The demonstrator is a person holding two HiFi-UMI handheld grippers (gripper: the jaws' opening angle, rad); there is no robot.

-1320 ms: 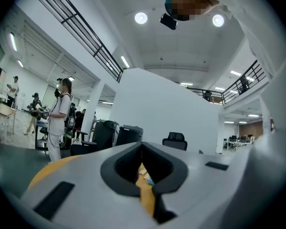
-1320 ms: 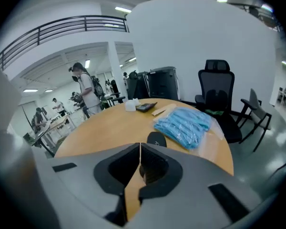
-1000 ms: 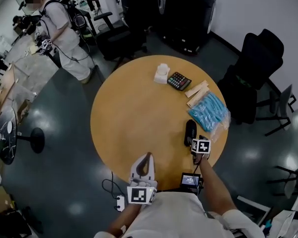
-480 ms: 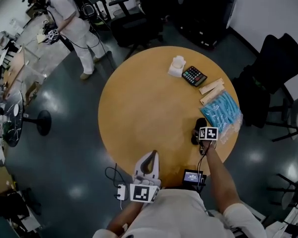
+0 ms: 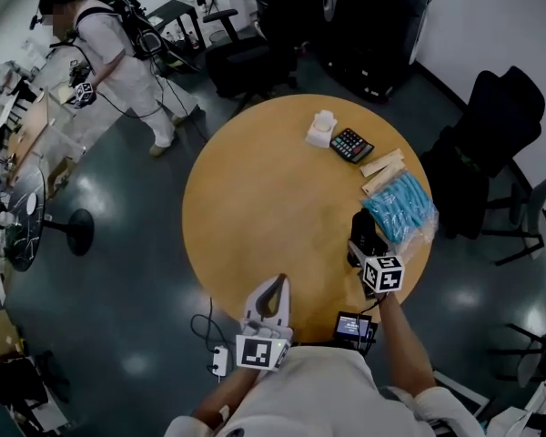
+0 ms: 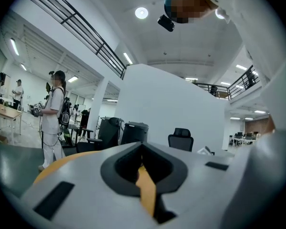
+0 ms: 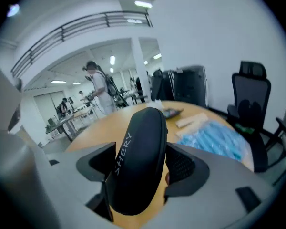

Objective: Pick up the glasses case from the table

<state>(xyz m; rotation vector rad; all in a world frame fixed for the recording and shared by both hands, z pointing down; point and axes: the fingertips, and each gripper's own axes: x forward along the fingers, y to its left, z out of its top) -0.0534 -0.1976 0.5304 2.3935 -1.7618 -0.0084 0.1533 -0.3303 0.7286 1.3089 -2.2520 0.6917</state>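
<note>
The black glasses case (image 7: 139, 156) sits upright between the jaws of my right gripper (image 7: 141, 171), which is shut on its sides. In the head view the case (image 5: 367, 235) is held tilted above the right side of the round wooden table (image 5: 264, 198), just ahead of my right gripper (image 5: 365, 247) and its marker cube. My left gripper (image 5: 275, 284) hangs over the table's near edge with nothing in it. In the left gripper view its jaws (image 6: 142, 162) are shut and point level across the room.
On the table's far right lie a white tissue pack (image 5: 321, 128), a calculator (image 5: 353, 144), two wooden strips (image 5: 382, 167) and a blue plastic packet (image 5: 400, 206). A small screen device (image 5: 352, 326) sits at the near edge. Office chairs (image 5: 491, 126) stand right; a person (image 5: 100, 53) stands back left.
The case lay flat on the table with my right gripper behind it. The gripper closed round it and rose, and the case now stands tilted off the table. The left gripper stayed put.
</note>
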